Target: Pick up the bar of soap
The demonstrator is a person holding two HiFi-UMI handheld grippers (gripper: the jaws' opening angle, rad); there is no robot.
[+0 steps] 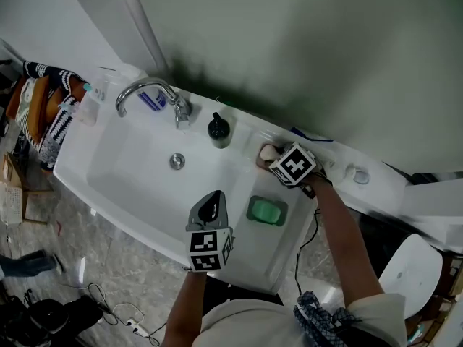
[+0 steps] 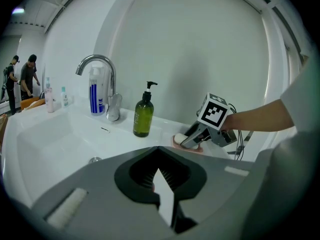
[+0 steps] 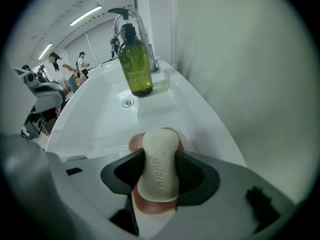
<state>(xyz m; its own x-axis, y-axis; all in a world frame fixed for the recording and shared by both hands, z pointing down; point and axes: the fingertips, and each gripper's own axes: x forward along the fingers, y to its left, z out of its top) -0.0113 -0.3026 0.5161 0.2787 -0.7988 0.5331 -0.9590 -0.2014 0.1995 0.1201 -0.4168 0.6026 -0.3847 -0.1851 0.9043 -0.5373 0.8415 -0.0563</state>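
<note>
The right tool [image 3: 158,156] pinches the bar of soap [image 3: 159,171] by its sides. The bar lies on a pink soap dish [image 3: 134,143] on the washbasin's [image 1: 130,183] far rim, right of the green pump bottle [image 3: 135,64]. The left tool [image 2: 160,173], pressed together and empty, hovers over the near rim.

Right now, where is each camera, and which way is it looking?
Head view: on the person's head, looking down at the sink; left hand-held gripper, right hand-held gripper and both forearms show.
Left gripper view: rides the left one, facing across the sink toward the tap; its jaws show.
Right gripper view: rides the right one, facing along the ledge; its jaws flank the bar of soap.
Both gripper views share the green bottle.
</note>
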